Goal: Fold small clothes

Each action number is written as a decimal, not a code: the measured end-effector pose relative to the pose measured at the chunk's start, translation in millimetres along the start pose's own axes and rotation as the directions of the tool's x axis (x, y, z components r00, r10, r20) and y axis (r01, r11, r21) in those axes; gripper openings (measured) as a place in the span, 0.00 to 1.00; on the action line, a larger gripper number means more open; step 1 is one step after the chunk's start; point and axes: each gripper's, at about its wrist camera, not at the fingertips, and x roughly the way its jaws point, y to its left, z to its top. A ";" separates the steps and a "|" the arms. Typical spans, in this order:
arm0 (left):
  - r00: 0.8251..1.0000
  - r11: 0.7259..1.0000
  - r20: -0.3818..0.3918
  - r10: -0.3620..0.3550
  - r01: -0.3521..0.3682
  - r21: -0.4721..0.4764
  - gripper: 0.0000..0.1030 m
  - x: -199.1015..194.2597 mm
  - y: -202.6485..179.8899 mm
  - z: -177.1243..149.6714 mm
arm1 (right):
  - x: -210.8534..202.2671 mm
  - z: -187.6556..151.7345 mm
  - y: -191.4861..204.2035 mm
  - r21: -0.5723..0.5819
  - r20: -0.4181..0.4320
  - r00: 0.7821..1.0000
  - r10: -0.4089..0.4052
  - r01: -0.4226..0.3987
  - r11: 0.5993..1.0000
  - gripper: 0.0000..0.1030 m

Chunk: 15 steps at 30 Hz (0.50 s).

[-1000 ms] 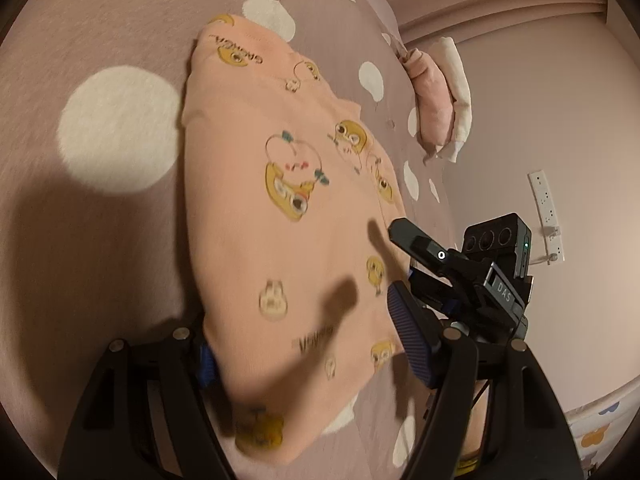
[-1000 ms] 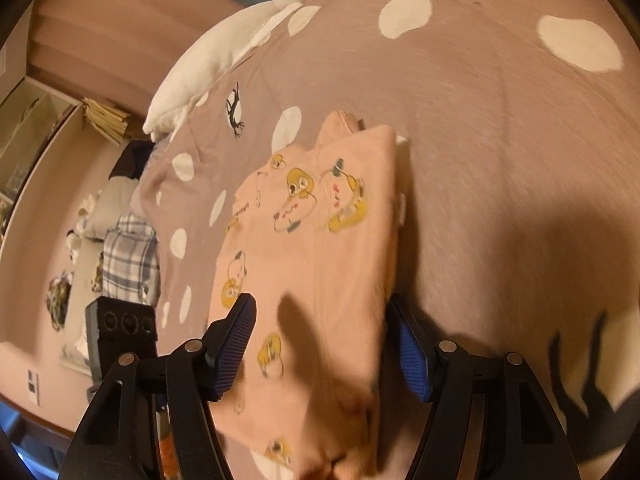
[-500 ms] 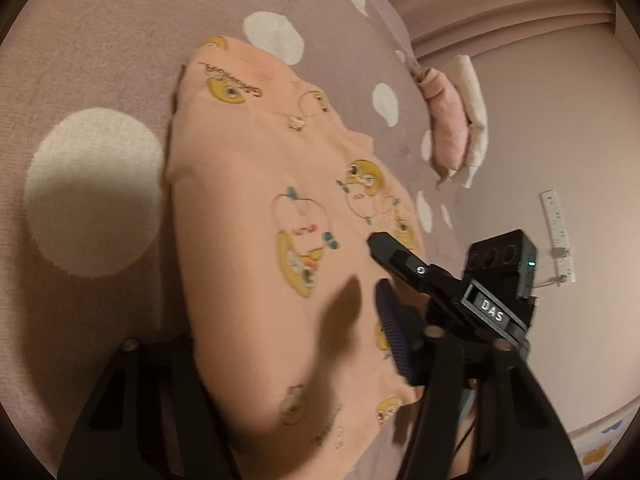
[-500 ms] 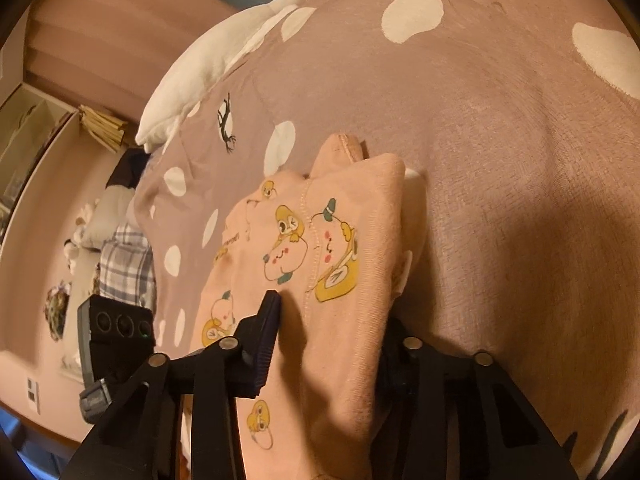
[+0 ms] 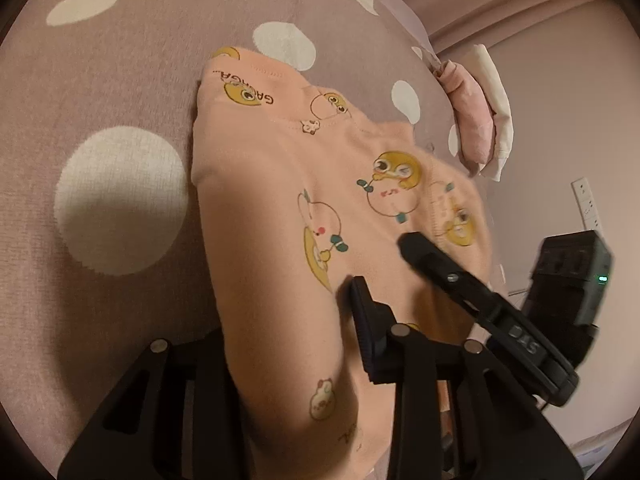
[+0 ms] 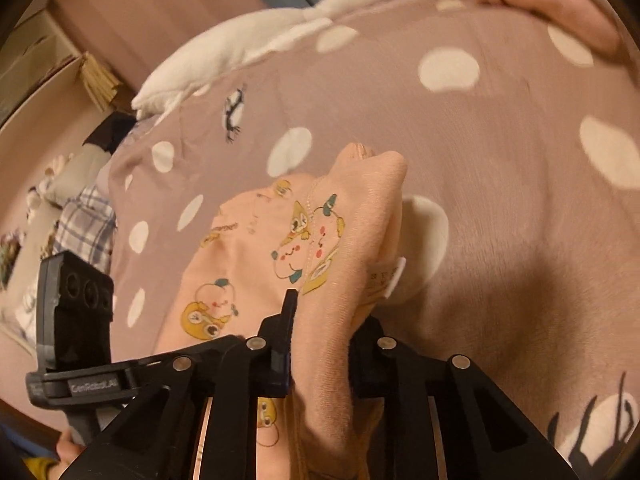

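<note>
Grippers, left (image 5: 296,344) and right (image 6: 320,344), have just closed, each pinching a near edge of the peach top (image 5: 320,184) lying on the spotted bedspread (image 5: 120,80), ready, it seems, to lift and fold it toward the far hem.

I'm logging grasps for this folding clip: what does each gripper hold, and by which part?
Both pinch the peach garment at its near edge: the left gripper on one side, the right gripper on a bunched fold by the label.
</note>
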 end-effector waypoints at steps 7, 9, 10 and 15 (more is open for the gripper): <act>0.999 0.997 0.033 0.021 -0.024 0.070 0.30 -18.8 -14.8 -12.8 | -22.8 -5.3 22.9 -0.073 0.050 0.999 -0.014 0.018 0.997 0.21; 0.999 0.996 0.042 0.022 -0.026 0.085 0.30 -25.1 -19.2 -18.3 | -28.9 -7.8 26.0 -0.084 0.057 0.998 -0.012 0.017 0.996 0.21; 0.999 0.995 0.044 0.022 -0.026 0.091 0.30 -29.0 -20.3 -22.0 | -31.9 -9.7 29.1 -0.088 0.061 0.998 -0.011 0.017 0.996 0.21; 0.998 0.992 0.060 0.033 -0.040 0.120 0.30 -48.7 -28.0 -44.6 | -48.8 -24.1 44.5 -0.117 0.076 0.997 -0.003 0.012 0.993 0.21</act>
